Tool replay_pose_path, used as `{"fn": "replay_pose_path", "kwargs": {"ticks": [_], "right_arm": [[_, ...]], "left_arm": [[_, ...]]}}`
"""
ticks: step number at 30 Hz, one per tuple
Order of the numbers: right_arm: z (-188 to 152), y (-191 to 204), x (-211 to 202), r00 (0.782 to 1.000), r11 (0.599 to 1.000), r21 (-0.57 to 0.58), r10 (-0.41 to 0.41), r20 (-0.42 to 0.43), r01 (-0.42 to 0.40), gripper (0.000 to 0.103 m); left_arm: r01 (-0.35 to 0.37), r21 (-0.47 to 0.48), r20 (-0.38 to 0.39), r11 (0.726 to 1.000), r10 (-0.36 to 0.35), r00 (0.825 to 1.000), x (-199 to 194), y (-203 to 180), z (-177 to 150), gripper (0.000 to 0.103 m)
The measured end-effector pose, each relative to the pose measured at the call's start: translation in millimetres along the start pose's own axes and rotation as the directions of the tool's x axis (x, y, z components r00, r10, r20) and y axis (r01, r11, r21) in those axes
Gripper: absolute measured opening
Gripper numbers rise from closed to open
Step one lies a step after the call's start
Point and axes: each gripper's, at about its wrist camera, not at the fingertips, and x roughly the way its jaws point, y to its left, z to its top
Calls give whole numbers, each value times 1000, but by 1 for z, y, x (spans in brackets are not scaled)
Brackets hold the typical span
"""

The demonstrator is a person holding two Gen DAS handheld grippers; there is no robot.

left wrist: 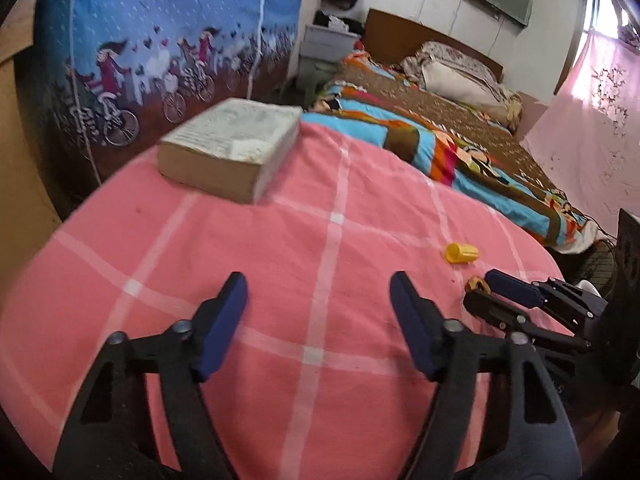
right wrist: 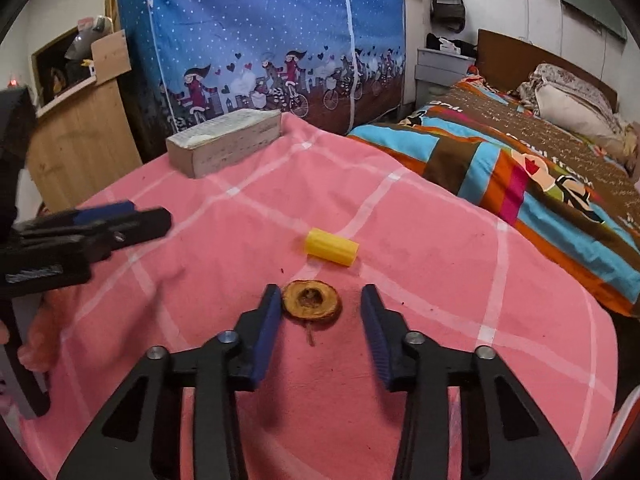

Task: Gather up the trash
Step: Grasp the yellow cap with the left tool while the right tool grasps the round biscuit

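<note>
While both grippers gape empty, a pink checked cloth spreads beside a quilted bed

Cloth under tongs: pink w/ white check lines. Cap just ahead of right tongs: yellow. Round peel piece btwn their pads: tan-brown, dark centre. Tong pads blue, arms black. Book far ahead-left: beige-grey. Wardrobe cover beyond: blue, white dots, cyclist print. Bedspread right: brown, turquoise, orange blocks.

Right gripper straddles brown peel; pads apart.
</note>
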Motion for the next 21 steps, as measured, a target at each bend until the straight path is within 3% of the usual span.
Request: {"fn": "replay_pose_path", "kwargs": {"ticks": [5, 14, 19, 21], "right_arm": [[0, -9, -11, 999, 999, 29, 22, 28, -23, 29], [-13, -50, -38, 992, 991, 70, -121, 46, 118, 29], [-16, -66, -42, 990, 986, 93, -139, 37, 135, 29], [-17, -68, -44, 989, 986, 95, -142, 39, 138, 29]], "left_arm": [[43, 60, -18, 997, -42, 999, 3, -19, 1, 69], [117, 129, -76, 985, -108, 991, 23, -64, 6, 68], [115, 181, -96, 977, -98, 991, 32, -95, 9, 68], [80, 209, -100, 975, -60, 993, 38, -106, 10, 68]]}}
